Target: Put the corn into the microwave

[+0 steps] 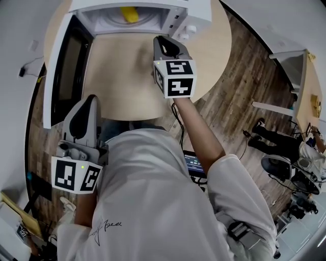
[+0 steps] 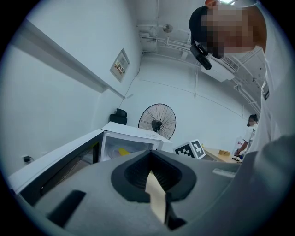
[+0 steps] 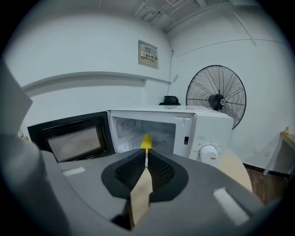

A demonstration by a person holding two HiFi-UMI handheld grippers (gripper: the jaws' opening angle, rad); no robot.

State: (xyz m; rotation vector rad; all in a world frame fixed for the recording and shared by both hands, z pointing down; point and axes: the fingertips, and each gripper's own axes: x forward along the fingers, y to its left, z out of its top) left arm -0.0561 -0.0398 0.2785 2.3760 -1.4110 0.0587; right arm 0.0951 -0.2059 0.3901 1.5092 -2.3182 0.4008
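Observation:
The yellow corn [image 1: 129, 14] lies inside the white microwave [image 1: 198, 15], on its turntable; it also shows in the right gripper view as corn [image 3: 146, 140] and in the left gripper view as corn [image 2: 123, 151]. The microwave door [image 1: 63, 66] stands swung open to the left. My right gripper [image 1: 164, 40] hovers over the round wooden table [image 1: 122, 71] just in front of the cavity, jaws shut with nothing between them, right gripper [image 3: 146, 156]. My left gripper [image 1: 90, 99] is held back near my body at the table's near edge, jaws together and empty, left gripper [image 2: 150, 167].
A standing fan [image 3: 216, 101] is behind the microwave on the right. The control dial [image 3: 208, 152] sits on the microwave's right panel. Wooden floor [image 1: 244, 86] surrounds the table; another desk [image 1: 305, 86] and gear [image 1: 285, 153] lie to the right. A person [image 2: 249, 133] stands far off.

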